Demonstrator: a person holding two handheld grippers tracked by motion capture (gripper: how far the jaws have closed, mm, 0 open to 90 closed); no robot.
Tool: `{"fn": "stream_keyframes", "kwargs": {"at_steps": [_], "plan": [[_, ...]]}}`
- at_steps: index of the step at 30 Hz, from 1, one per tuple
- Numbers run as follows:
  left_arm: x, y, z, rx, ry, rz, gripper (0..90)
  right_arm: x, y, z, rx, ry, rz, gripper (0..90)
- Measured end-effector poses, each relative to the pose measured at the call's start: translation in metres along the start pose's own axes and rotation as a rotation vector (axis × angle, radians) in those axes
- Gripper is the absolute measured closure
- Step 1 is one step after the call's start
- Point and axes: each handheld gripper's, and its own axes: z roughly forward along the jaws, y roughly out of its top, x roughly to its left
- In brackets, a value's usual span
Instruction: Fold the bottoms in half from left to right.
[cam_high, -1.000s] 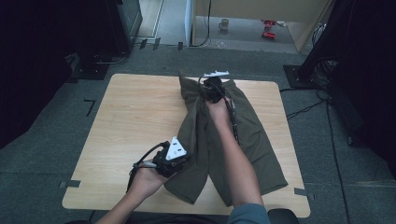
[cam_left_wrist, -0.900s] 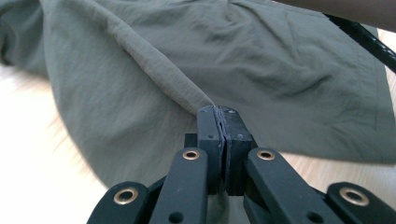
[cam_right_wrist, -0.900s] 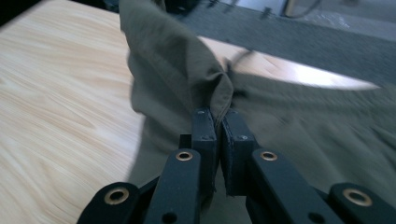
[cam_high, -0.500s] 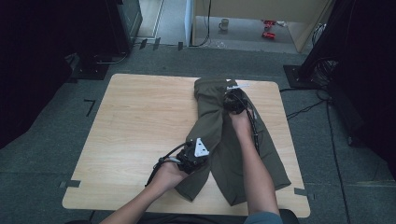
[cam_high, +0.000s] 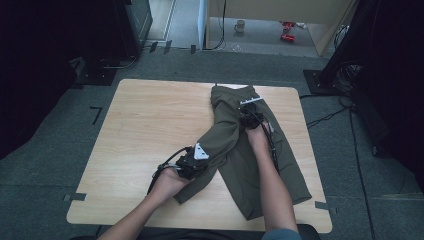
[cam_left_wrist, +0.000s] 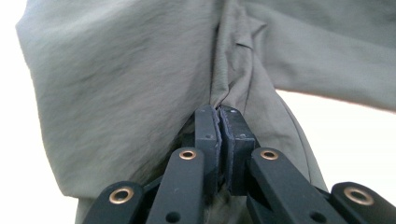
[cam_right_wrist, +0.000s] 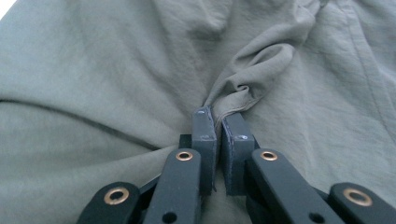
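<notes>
Olive green trousers (cam_high: 280, 170) lie on the right half of the wooden table (cam_high: 145, 125), waistband at the far edge. One leg is folded diagonally across the other. My left gripper (cam_high: 202, 159) is near the front, on that folded leg. In the left gripper view its jaws (cam_left_wrist: 219, 114) pinch a ridge of the cloth (cam_left_wrist: 126, 74); they have just been opening slightly, with the fabric still caught between the pads. My right gripper (cam_high: 246, 114) sits below the waistband. In the right gripper view it (cam_right_wrist: 218, 119) is shut on a bunched fold of the trousers (cam_right_wrist: 107, 70).
Light wood stretches left of the trousers. Grey floor surrounds the table, with tape marks by the front corners. A mug (cam_high: 240, 25) and red items (cam_high: 287, 30) sit on the floor at the back. Cables (cam_high: 325, 117) run at the right, beside dark equipment.
Both hands moved right and sank toward the table, carrying the cloth along. The trousers now lie farther right, with the left-held leg laid lower across the other.
</notes>
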Motion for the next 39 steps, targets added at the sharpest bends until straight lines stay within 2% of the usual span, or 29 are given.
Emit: {"fn": "stream_keyframes", "kwargs": {"at_steps": [7, 15, 17, 24, 26, 29, 32, 36, 39], "plan": [[0.031, -0.013, -0.009, -0.007, 0.047, -0.058, 86.4, 0.015, 0.002, 0.002, -0.003, 0.003, -0.024, 85.4], [0.073, -0.027, -0.022, 0.01, 0.14, -0.115, 86.0, 0.044, 0.011, 0.01, -0.022, 0.012, -0.051, 85.4], [0.086, -0.032, -0.025, 0.008, 0.157, -0.142, 85.9, 0.052, 0.014, 0.012, -0.029, 0.018, -0.06, 85.4], [0.115, -0.044, -0.035, 0.023, 0.25, -0.163, 85.9, 0.076, 0.025, 0.022, -0.049, 0.056, -0.037, 85.4], [0.12, -0.046, -0.037, 0.024, 0.26, -0.183, 86.0, 0.084, 0.028, 0.024, -0.057, 0.064, -0.041, 85.3], [0.122, -0.047, -0.04, 0.025, 0.258, -0.2, 86.8, 0.091, 0.031, 0.026, -0.059, 0.08, -0.045, 85.0], [0.118, -0.045, -0.046, 0.01, 0.243, -0.211, 87.9, 0.088, 0.032, 0.026, -0.052, 0.101, -0.022, 84.8], [0.104, -0.035, -0.063, -0.048, 0.199, -0.204, 88.6, 0.078, 0.033, 0.021, -0.059, 0.141, 0.023, 85.4], [0.085, -0.023, -0.078, -0.081, 0.163, -0.168, 88.8, 0.073, 0.036, 0.012, -0.089, 0.156, 0.037, 85.4]]}}
